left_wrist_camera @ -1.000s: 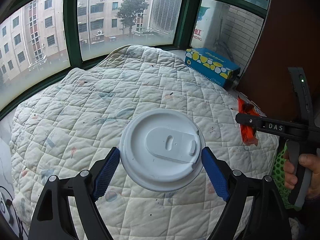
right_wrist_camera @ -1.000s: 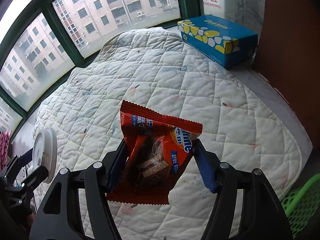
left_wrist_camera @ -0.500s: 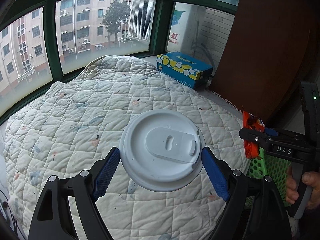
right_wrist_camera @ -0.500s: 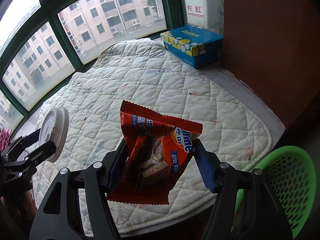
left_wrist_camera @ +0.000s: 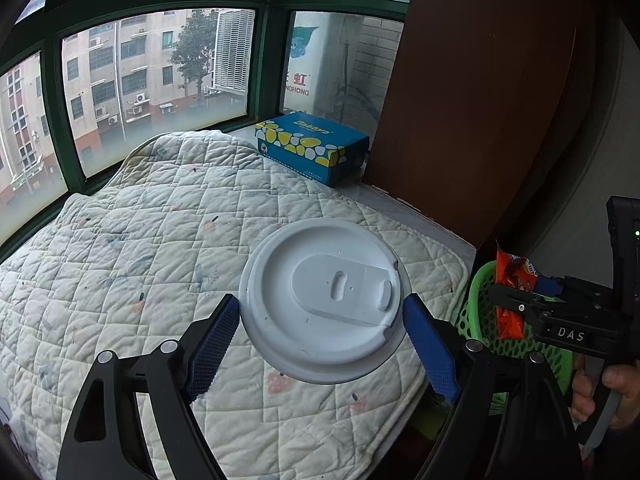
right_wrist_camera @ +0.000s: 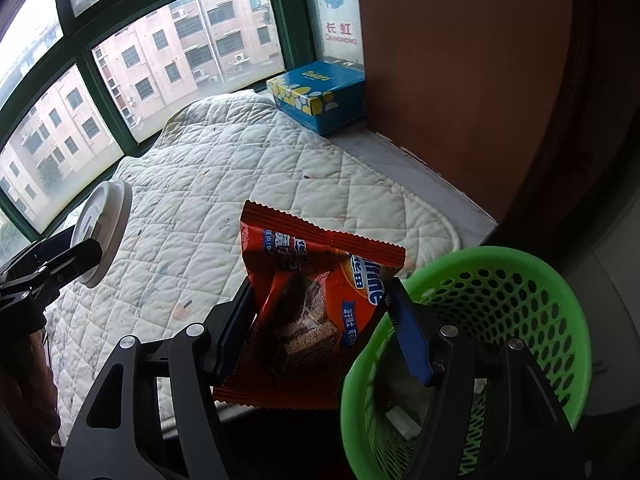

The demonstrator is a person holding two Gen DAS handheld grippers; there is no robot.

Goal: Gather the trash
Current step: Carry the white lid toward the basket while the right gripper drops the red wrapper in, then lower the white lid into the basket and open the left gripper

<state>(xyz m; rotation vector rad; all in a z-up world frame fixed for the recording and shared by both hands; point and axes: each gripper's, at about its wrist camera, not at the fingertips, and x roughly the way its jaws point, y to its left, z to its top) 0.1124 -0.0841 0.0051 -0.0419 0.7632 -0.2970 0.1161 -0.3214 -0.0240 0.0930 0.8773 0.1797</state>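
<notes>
Green mesh basket [right_wrist_camera: 520, 280] stands below the quilted pad's [right_wrist_camera: 240, 168] corner, receiving trash. Right gripper [right_wrist_camera: 320, 320] clamps an orange snack wrapper [right_wrist_camera: 312, 292] beside its rim; left gripper [left_wrist_camera: 320, 320] clamps a white cup lid [left_wrist_camera: 324, 300] farther away, above the pad.

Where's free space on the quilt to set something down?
Nearly all of the quilt is bare, from the window edge to the near hem. The blue box sits off its far corner by the brown panel. A bare grey ledge strip runs between quilt and panel. Crowded only near the green basket.
</notes>
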